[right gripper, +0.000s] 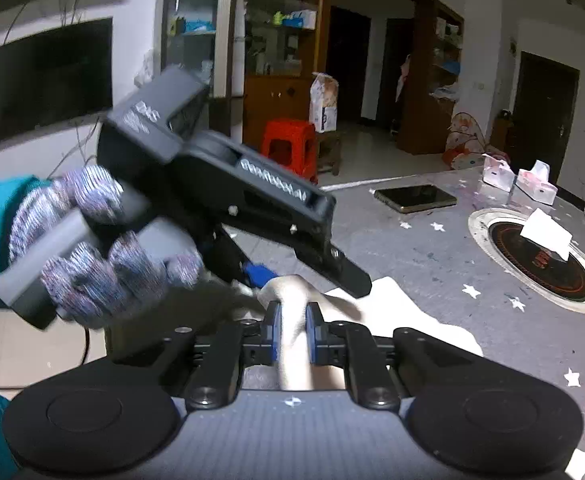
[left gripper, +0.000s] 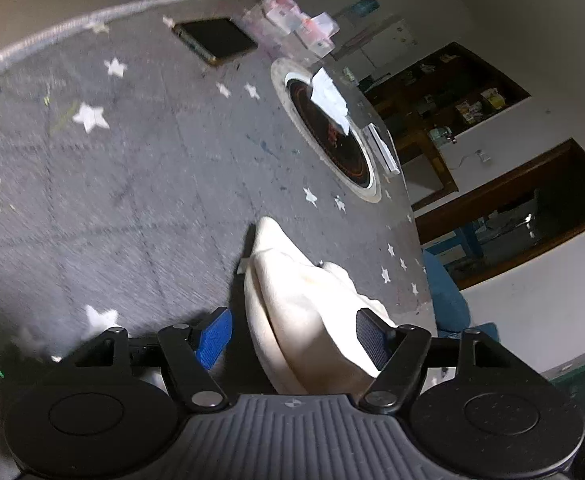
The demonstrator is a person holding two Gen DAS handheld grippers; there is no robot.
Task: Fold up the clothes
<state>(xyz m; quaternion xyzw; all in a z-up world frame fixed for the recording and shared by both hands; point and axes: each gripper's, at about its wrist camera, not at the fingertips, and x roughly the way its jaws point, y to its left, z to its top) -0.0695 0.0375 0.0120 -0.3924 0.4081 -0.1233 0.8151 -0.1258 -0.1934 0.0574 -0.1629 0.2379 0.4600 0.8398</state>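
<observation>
A cream garment (left gripper: 300,312) lies on the grey star-patterned table cover (left gripper: 132,184). In the left wrist view it rises between the fingers of my left gripper (left gripper: 292,336), whose jaws stand wide apart around the cloth. In the right wrist view my right gripper (right gripper: 292,332) is shut on a bunched fold of the cream garment (right gripper: 392,308). The left gripper (right gripper: 260,276) shows there too, held by a gloved hand (right gripper: 100,256), its blue fingertip at the cloth's far edge.
A black tablet (left gripper: 216,40) lies at the far side of the table. A round inset burner (left gripper: 328,132) with white paper (left gripper: 330,98) on it sits beyond the garment. Tissue packs (right gripper: 516,178) stand near the edge. A red stool (right gripper: 288,146) stands on the floor.
</observation>
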